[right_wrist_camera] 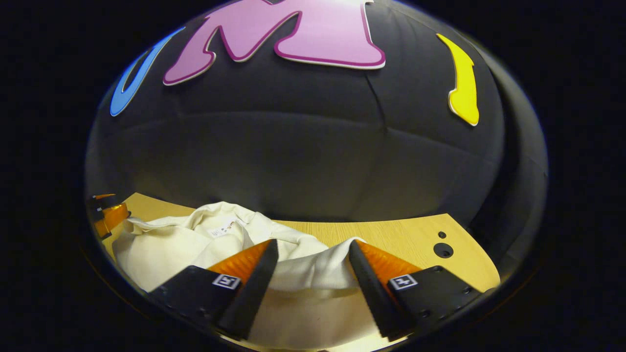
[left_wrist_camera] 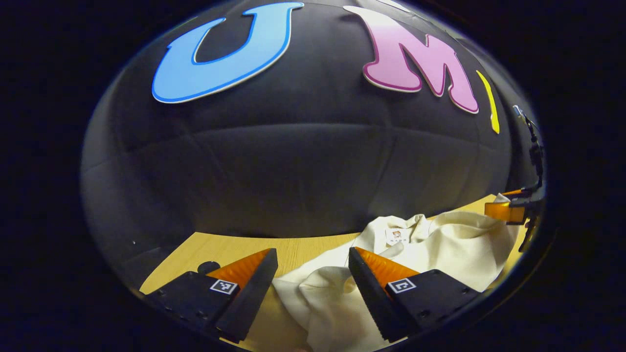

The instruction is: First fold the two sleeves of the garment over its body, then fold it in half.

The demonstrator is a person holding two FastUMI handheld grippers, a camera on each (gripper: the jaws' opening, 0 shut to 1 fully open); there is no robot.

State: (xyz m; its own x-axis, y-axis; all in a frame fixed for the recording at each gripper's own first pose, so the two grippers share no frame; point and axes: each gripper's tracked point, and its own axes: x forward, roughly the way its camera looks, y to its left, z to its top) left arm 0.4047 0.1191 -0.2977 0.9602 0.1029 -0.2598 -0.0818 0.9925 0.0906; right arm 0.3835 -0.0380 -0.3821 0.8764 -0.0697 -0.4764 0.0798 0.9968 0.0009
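Observation:
A cream garment (left_wrist_camera: 440, 244) lies rumpled on the wooden table (left_wrist_camera: 230, 247), its collar and neck label facing up. My left gripper (left_wrist_camera: 313, 266) stands open over the garment's near left part, a bunched fold of cloth lying between and below its fingers. In the right gripper view the same garment (right_wrist_camera: 166, 244) spreads to the left, and a raised fold of it sits between the fingers of my open right gripper (right_wrist_camera: 313, 264). The right gripper (left_wrist_camera: 508, 210) also shows at the far right edge of the left gripper view, and the left gripper (right_wrist_camera: 110, 215) at the far left of the right gripper view.
The light wooden table (right_wrist_camera: 401, 237) runs back to the black cloth wall. Two small dark holes (right_wrist_camera: 442, 249) mark the table to the right of the garment. A dark round mark (left_wrist_camera: 209, 267) sits on the table by my left finger.

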